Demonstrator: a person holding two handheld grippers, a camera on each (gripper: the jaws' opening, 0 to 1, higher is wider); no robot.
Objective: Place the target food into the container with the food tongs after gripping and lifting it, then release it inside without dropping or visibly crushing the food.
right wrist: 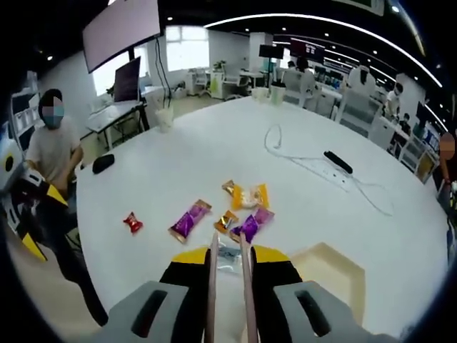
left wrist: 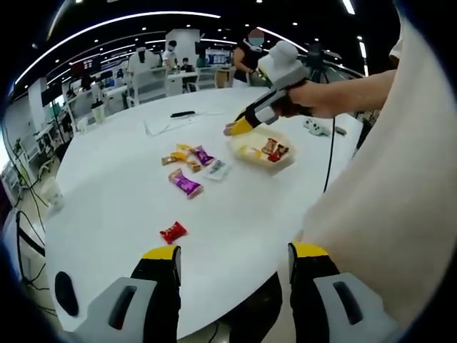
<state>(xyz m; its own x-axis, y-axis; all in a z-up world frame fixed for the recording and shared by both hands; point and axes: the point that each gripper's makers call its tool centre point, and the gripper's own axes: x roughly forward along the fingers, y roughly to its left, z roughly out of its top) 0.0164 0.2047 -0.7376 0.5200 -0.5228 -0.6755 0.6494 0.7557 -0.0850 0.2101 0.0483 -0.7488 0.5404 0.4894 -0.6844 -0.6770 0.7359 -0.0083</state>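
My left gripper [left wrist: 235, 251] is open and holds nothing, low over the near edge of the white table [left wrist: 128, 214]. My right gripper [right wrist: 230, 256] is shut on the food tongs [right wrist: 213, 264], whose two thin blades stand slightly apart. A clear packet [right wrist: 228, 259] shows between the blades. In the left gripper view the right gripper [left wrist: 250, 120] hovers by the beige container [left wrist: 251, 160], which holds a few snacks, and the tong tips are above the table, apart from the clear packet [left wrist: 218, 169]. Purple [right wrist: 189, 219], orange [right wrist: 250, 194] and red [right wrist: 132, 222] snacks lie loose.
The container [right wrist: 343, 282] sits just right of the tongs. A white cable [right wrist: 307, 161] and a black remote [right wrist: 337, 161] lie farther out. A masked person [right wrist: 53, 150] sits beyond the table's left edge beside my left gripper [right wrist: 36, 214]. Desks and chairs ring the table.
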